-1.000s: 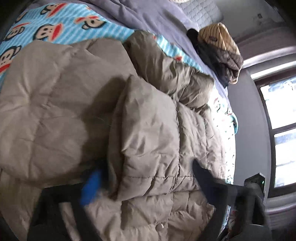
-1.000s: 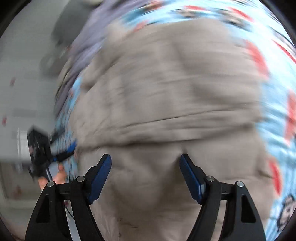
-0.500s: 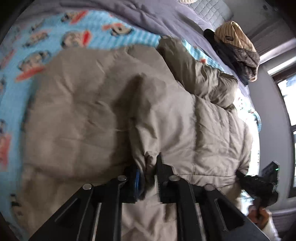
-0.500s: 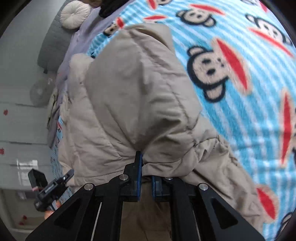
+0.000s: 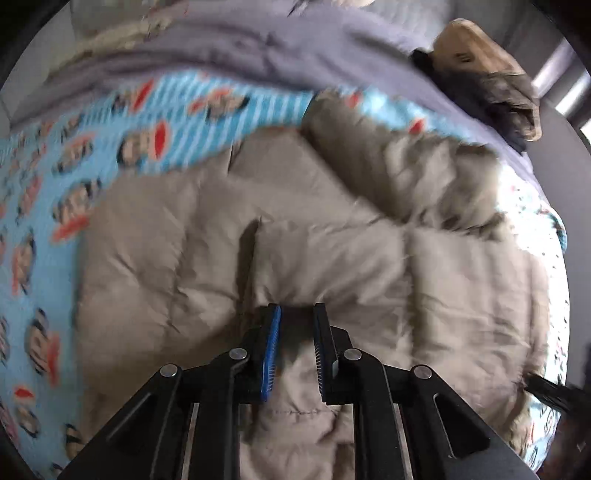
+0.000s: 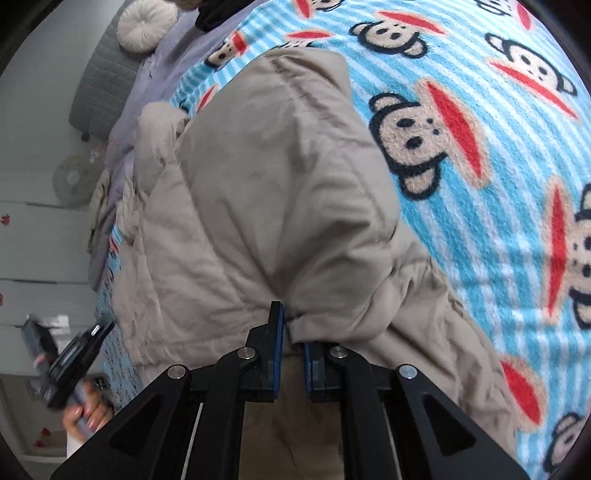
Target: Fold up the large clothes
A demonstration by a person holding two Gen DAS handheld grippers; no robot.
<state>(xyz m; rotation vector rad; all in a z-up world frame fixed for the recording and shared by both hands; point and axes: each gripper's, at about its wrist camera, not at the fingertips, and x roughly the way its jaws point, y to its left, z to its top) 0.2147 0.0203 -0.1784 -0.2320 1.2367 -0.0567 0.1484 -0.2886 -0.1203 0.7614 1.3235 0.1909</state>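
Observation:
A large beige quilted puffer jacket (image 5: 332, 258) lies partly folded on a blue monkey-print blanket (image 5: 110, 140). My left gripper (image 5: 295, 314) is narrowly shut on a folded edge of the jacket, with fabric bunched between the blue pads. In the right wrist view the jacket (image 6: 277, 192) is draped up from the blanket (image 6: 498, 129). My right gripper (image 6: 293, 325) is shut on a bunched fold of the jacket's edge and holds it raised. The other hand-held gripper shows at lower left in the right wrist view (image 6: 74, 358).
A grey-purple duvet (image 5: 258, 48) lies beyond the blanket. A pile of dark and tan clothes (image 5: 487, 85) sits at the far right. A round cushion (image 6: 146, 24) and grey headboard (image 6: 99, 85) are at the bed's head.
Both grippers were open a second ago and closed on jacket edges half a second ago. Since then the left gripper has swung with its fold, and the right holds its fold about as before.

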